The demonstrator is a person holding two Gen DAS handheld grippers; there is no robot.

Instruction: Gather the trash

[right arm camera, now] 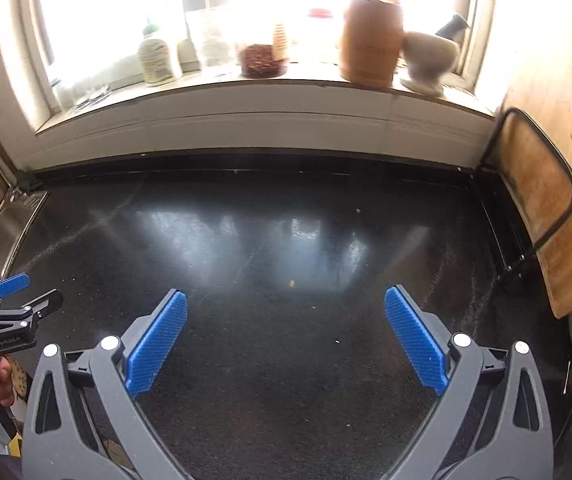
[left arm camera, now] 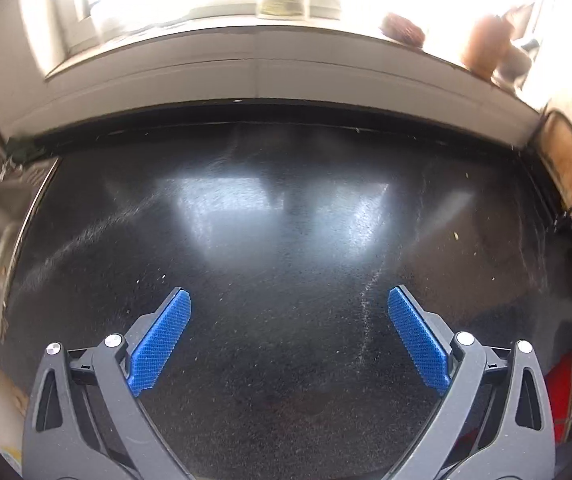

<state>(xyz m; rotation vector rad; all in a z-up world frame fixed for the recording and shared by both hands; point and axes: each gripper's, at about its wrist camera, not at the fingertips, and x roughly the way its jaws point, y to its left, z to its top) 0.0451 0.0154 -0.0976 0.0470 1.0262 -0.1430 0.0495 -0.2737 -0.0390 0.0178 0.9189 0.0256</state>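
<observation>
My left gripper (left arm camera: 289, 300) is open and empty above a black speckled countertop (left arm camera: 286, 240). My right gripper (right arm camera: 286, 300) is open and empty above the same countertop (right arm camera: 286, 352). The left gripper also shows at the left edge of the right wrist view (right arm camera: 25, 292), held in a hand, jaws apart. Small pale crumbs lie on the counter, one (right arm camera: 292, 283) ahead of the right gripper and another (right arm camera: 358, 211) farther back; a crumb (left arm camera: 454, 235) shows in the left wrist view. No larger piece of trash is in view.
A steel sink (right arm camera: 1, 236) is set in the counter at the left. A wooden board in a black wire rack (right arm camera: 542, 216) leans at the right. A windowsill (right arm camera: 269, 88) holds a bottle, jars, a wooden utensil holder (right arm camera: 370, 40) and a mortar.
</observation>
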